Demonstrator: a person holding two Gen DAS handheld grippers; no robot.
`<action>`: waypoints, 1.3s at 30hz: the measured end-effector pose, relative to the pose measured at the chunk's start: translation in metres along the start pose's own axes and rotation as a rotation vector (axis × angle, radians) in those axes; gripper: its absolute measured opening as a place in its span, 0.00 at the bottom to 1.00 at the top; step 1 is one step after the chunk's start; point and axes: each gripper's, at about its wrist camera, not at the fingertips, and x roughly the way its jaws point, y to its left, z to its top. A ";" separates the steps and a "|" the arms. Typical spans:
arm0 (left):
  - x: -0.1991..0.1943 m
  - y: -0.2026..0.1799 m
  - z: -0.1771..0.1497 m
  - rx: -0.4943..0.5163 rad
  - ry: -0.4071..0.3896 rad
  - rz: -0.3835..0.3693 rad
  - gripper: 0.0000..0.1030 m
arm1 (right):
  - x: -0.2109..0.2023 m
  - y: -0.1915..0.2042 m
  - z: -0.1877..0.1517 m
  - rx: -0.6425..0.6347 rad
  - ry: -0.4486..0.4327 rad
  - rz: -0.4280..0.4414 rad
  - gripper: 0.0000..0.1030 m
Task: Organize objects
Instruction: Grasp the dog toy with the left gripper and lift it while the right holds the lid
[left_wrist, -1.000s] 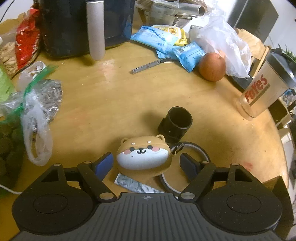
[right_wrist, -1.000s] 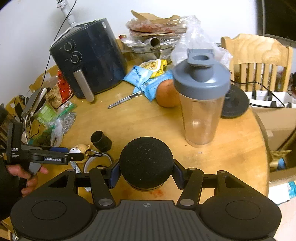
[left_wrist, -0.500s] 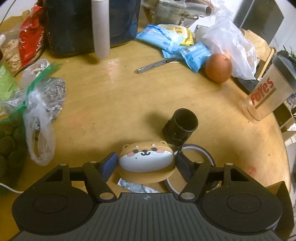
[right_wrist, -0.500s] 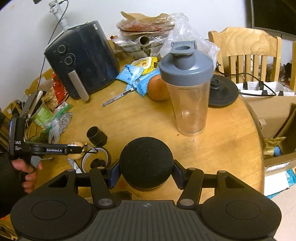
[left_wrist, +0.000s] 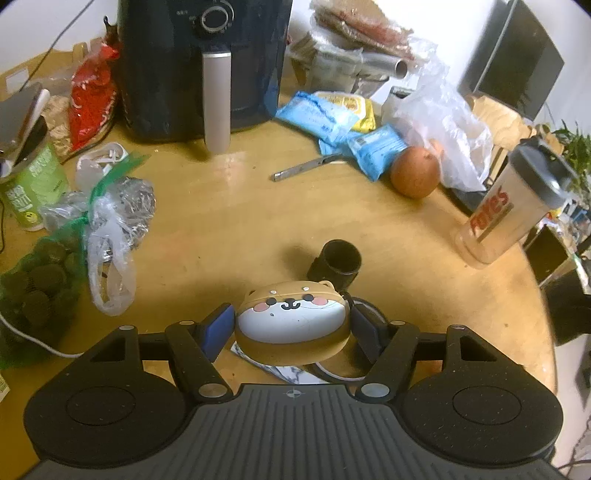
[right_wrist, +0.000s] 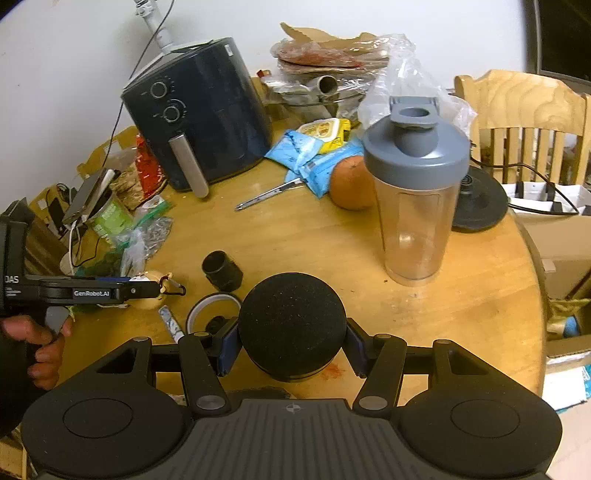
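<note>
The dog-faced case (left_wrist: 291, 325) hides most of the white ring (left_wrist: 332, 373) and the marbled strip (left_wrist: 273, 365) lying under it on the table (left_wrist: 258, 206), and in the right wrist view the left gripper (right_wrist: 147, 290) covers the case's middle, so whether it hangs clear of the wood cannot be told. The black foam ball (right_wrist: 291, 325) conceals its own base and part of a red smear (right_wrist: 332, 369) beneath it. At the far left, the green can (left_wrist: 29, 192) and the net bag of dark round things (left_wrist: 33, 295) are cut by the frame edge, and the can's print is too blurred to read.
</note>
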 end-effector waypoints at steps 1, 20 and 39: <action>-0.003 -0.001 0.000 -0.003 -0.005 0.001 0.66 | 0.000 0.001 0.000 -0.004 0.001 0.005 0.58; -0.074 -0.031 -0.021 -0.061 -0.100 0.027 0.66 | 0.000 0.008 0.007 -0.075 0.021 0.092 0.58; -0.101 -0.068 -0.065 -0.111 -0.088 0.051 0.66 | -0.013 0.004 -0.001 -0.119 0.038 0.157 0.58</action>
